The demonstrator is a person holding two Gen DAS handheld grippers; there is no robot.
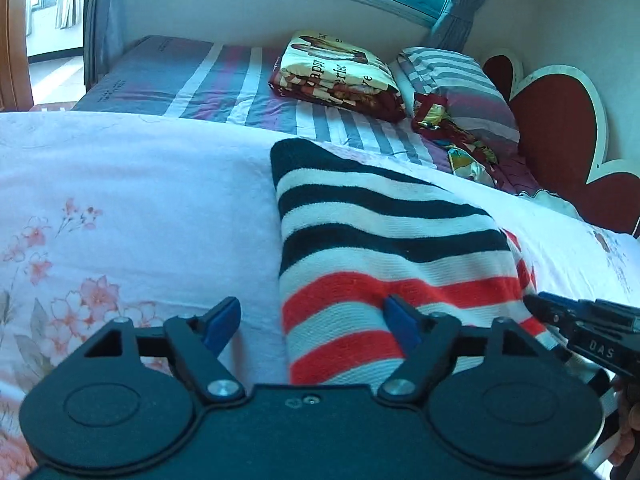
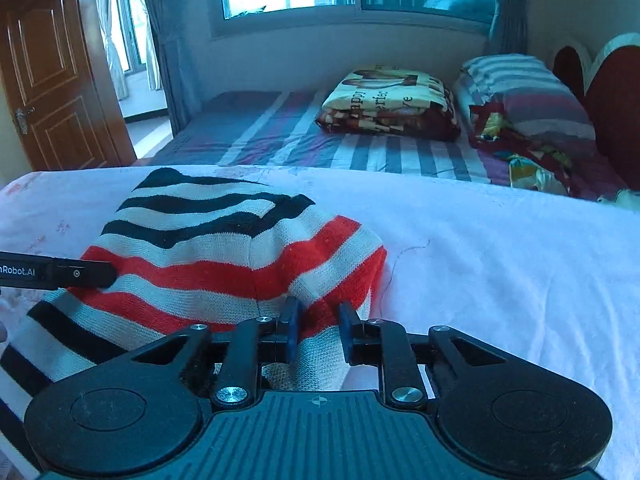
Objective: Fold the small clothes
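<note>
A knitted sweater (image 1: 384, 240) with black, white and red stripes lies folded into a long strip on the white floral sheet (image 1: 120, 200). My left gripper (image 1: 311, 320) stands open across the sweater's left edge, one fingertip on the knit and the other over the sheet. At the right rim of that view my right gripper (image 1: 540, 304) meets the sweater's right side. In the right wrist view the sweater (image 2: 224, 248) bulges up, and my right gripper (image 2: 320, 320) is shut on a bunched fold at its near right edge. A finger of my left gripper (image 2: 92, 273) lies against its left side.
Beyond the floral sheet lies a striped bedsheet (image 1: 224, 76) with a folded printed blanket (image 1: 336, 72), a striped pillow (image 1: 460, 84) and crumpled colourful cloth (image 1: 460, 136). A red heart-shaped headboard (image 1: 560, 120) stands at the right. A wooden door (image 2: 52, 80) is at the far left.
</note>
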